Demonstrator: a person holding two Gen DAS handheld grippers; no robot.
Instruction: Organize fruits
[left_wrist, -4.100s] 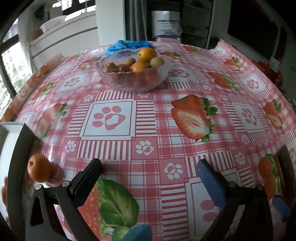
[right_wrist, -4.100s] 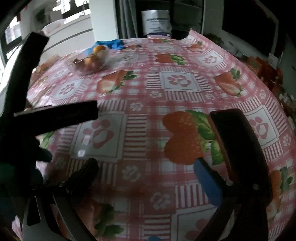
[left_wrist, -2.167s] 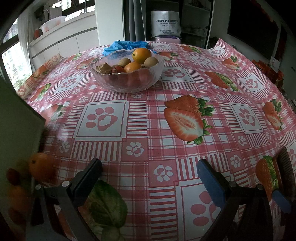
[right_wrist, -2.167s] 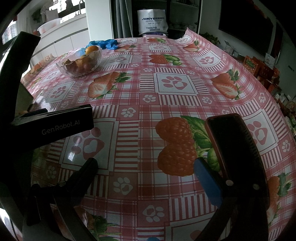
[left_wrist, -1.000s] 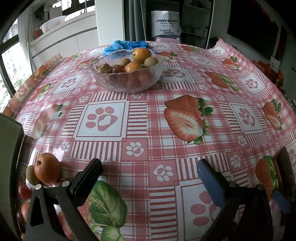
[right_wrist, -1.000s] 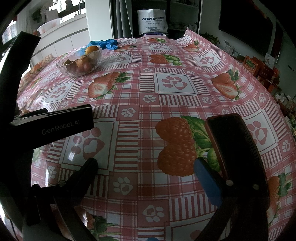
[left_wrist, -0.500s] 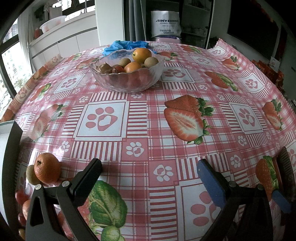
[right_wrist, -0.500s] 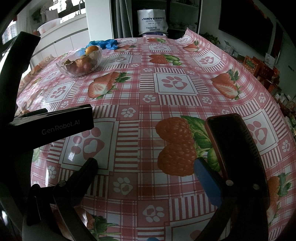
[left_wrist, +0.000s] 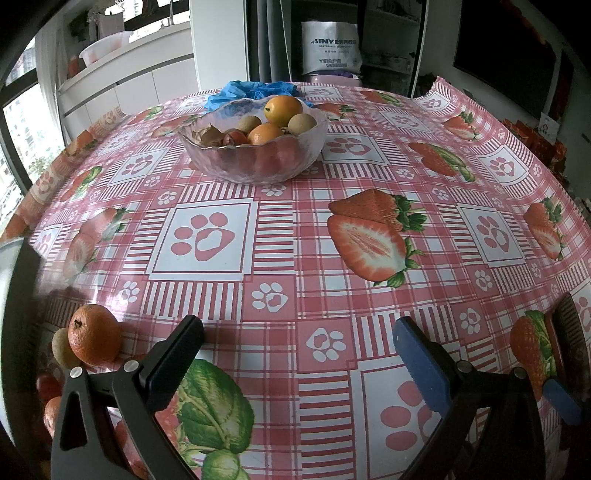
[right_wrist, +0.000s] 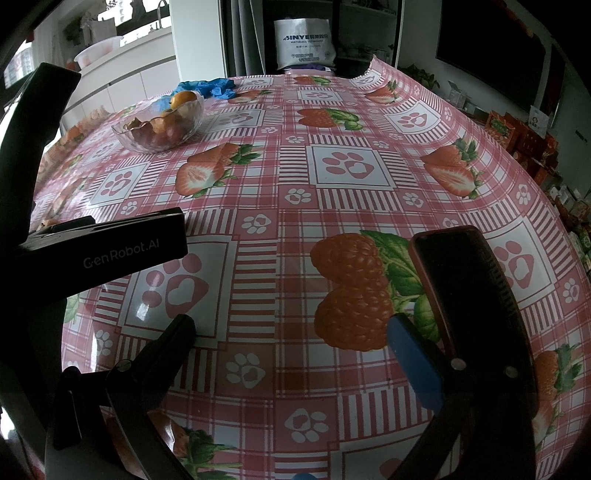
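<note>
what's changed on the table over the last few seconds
More loose fruit now shows by the orange at the left wrist view's lower left: a greenish one and reddish ones below. The glass bowl stayed put; both grippers, left and right, remain open and empty.

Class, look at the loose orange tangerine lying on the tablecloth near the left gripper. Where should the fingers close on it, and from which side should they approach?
Grip the round orange tangerine across its widest middle, one finger on each side. Bring the open left gripper in from its right, over the checked tablecloth, because a small greenish-brown fruit presses against its left side and more fruit crowds below it.
</note>
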